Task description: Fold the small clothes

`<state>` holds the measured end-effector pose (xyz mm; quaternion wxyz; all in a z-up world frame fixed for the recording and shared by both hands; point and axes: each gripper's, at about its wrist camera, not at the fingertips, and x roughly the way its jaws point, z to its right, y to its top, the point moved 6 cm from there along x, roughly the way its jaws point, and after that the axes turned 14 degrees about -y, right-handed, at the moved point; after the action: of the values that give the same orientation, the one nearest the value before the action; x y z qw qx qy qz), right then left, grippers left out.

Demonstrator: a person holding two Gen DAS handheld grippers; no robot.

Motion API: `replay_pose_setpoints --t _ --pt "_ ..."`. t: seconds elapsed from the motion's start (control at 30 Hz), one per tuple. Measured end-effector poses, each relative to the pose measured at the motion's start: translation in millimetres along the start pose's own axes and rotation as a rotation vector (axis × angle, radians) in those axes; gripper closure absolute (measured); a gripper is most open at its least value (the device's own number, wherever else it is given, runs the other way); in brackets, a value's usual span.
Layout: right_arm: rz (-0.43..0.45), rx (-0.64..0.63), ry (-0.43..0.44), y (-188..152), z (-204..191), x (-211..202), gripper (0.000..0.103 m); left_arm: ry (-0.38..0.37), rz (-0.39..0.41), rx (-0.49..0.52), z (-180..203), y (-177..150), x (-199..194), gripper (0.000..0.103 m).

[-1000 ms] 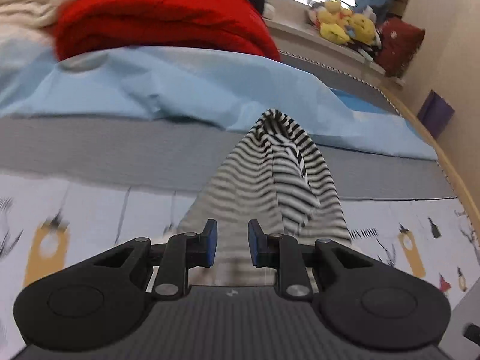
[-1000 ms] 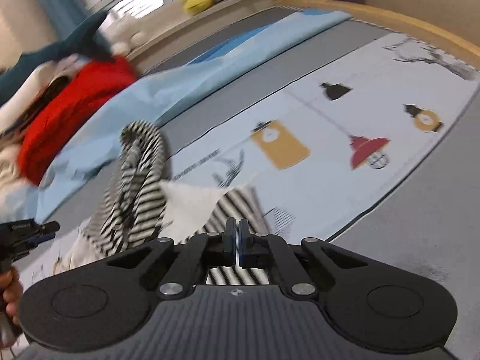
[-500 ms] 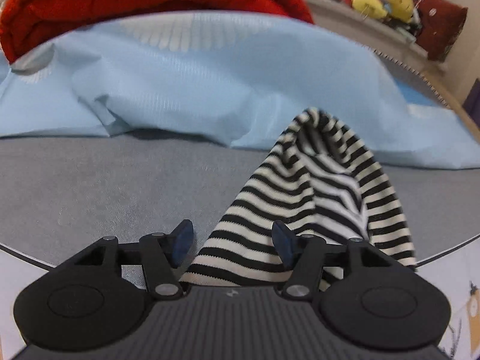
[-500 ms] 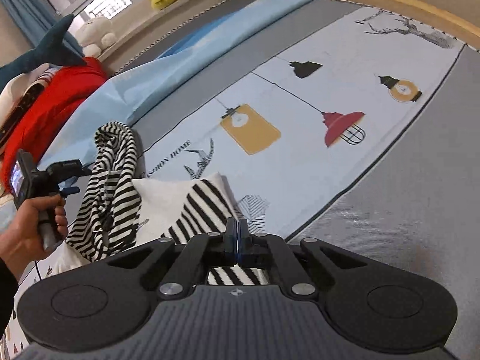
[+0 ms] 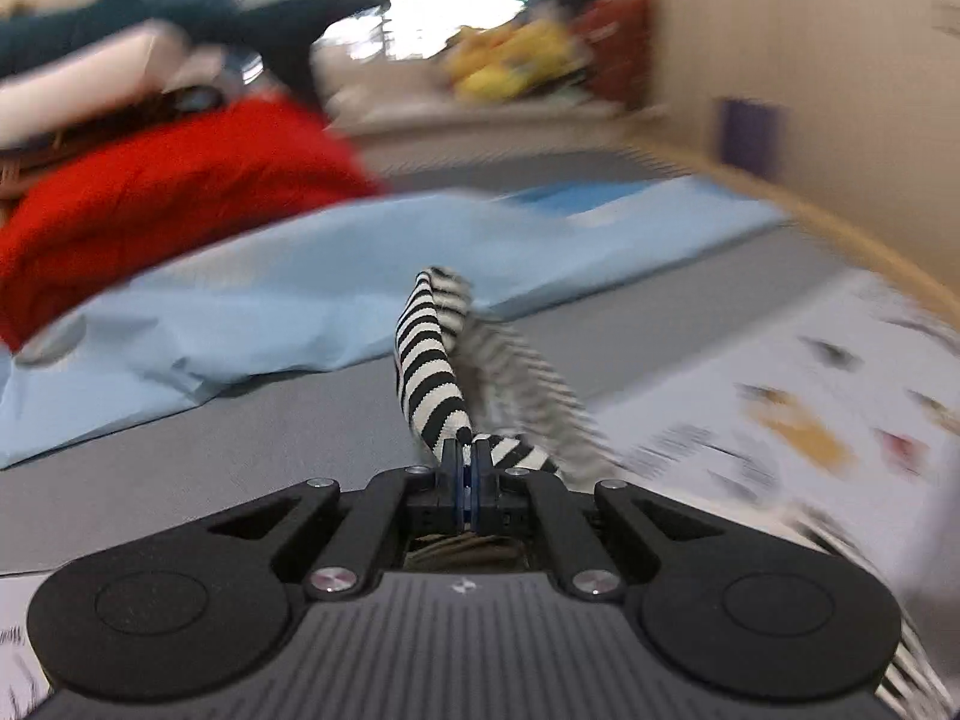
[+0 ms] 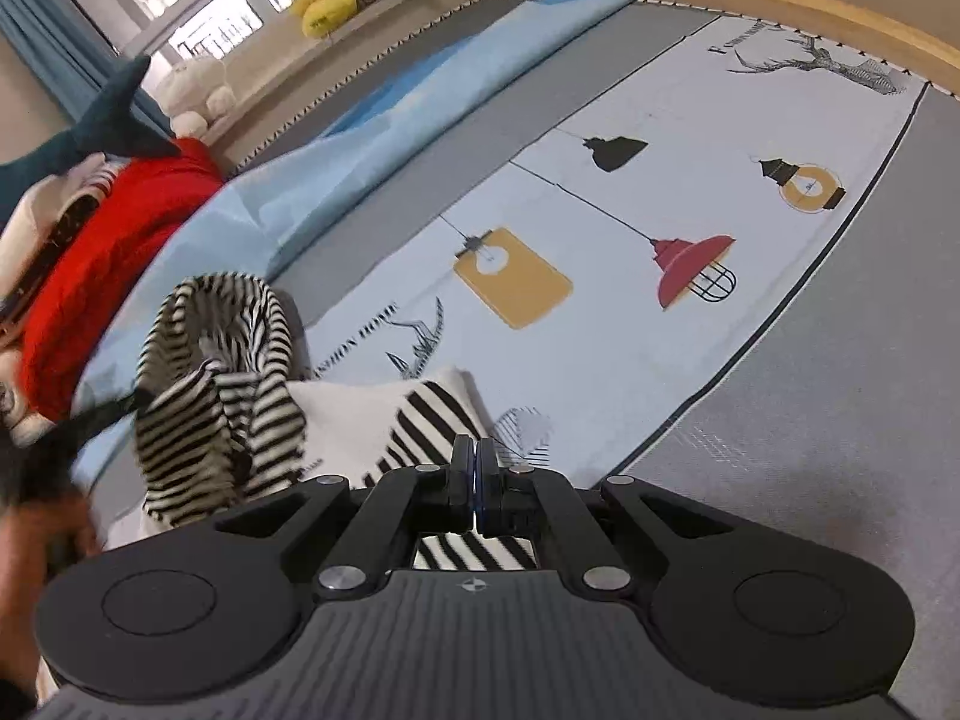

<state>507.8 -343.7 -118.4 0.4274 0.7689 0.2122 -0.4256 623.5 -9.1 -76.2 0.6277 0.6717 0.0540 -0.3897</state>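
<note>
Left wrist view, upper left of the frame: a red garment (image 5: 168,180) heaped behind a pale blue sheet (image 5: 288,312), all smeared by blur. At centre, a striped sleeve (image 5: 429,372) of the black-and-white garment, rising as a rope-like tube from the left tool (image 5: 466,456) toward the blue sheet. Left tool clenched, with a fold of the sleeve pinched between the pads. To the right, more striped cloth trailing off, too blurred to read.

Right wrist view, lower left of the frame: a blurred hand (image 6: 42,534) at the edge. Just right of it, the striped garment (image 6: 222,396) bunched in a loop, lying on the printed mat (image 6: 600,324) in the left half of the frame, its white and broad-striped panel (image 6: 396,414) spread flat toward lower centre. At lower centre, the right tool (image 6: 475,468) clamped tight; that panel running beneath the fingers, and very likely nipped at its edge, though the exact contact hidden by the pads.

Handling, as a judgement: light, limp knit, no stiffness, apt to slump and twist wherever unsupported; not fragile, not slippery against rubber pads. Best taken at hems, cuffs or seams, where doubled cloth gives the pads something firm, with both ends kept taut so the sleeve lays over flat rather than roping up as now.
</note>
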Motion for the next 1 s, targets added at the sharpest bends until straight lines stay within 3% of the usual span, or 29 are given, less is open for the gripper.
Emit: replay_pose_setpoints --t 0.1,0.2,0.3,0.4,0.47,0.53,0.63,0.7,0.77,0.87,0.93,0.97,1.0 --pt "0.002 0.015 0.019 -1 -2 -7 0.103 -0.144 -0.039 0.022 62 -54 -77 0.102" --pt "0.010 0.023 0.029 -3 -3 -11 0.103 -0.192 -0.193 0.011 99 -120 -123 0.102" --pt "-0.007 0.027 0.041 -6 -5 -11 0.103 -0.117 -0.290 -0.102 89 -151 -147 0.094" --pt "-0.006 -0.006 0.065 -9 -13 -15 0.099 -0.021 -0.204 -0.386 48 -144 -161 0.078" --pt "-0.017 -0.030 0.090 -12 -20 -15 0.099 -0.052 -0.112 -0.592 25 -143 -160 0.072" --pt "-0.039 -0.051 0.114 -17 -28 -13 0.099 -0.093 -0.075 -0.738 15 -148 -144 0.070" --pt "-0.080 -0.064 0.134 -26 -37 -6 0.099 -0.087 -0.125 -0.911 3 -165 -110 0.068" --pt "-0.099 -0.075 0.127 -32 -42 -2 0.099 -0.116 -0.121 -1.027 -2 -175 -91 0.059" --pt "-0.113 -0.086 0.122 -37 -46 3 0.099 -0.131 -0.121 -1.099 -3 -182 -77 0.054" --pt "-0.136 -0.084 0.130 -42 -53 9 0.099 -0.080 -0.133 -1.131 1 -192 -68 0.052" --pt "-0.143 -0.094 0.127 -45 -58 13 0.099 -0.073 -0.126 -1.162 0 -198 -62 0.054" --pt "-0.146 -0.099 0.126 -46 -61 15 0.099 -0.093 -0.127 -1.159 2 -198 -58 0.062" --pt "-0.150 -0.103 0.128 -48 -63 16 0.099 -0.117 -0.133 -1.138 4 -196 -55 0.084"
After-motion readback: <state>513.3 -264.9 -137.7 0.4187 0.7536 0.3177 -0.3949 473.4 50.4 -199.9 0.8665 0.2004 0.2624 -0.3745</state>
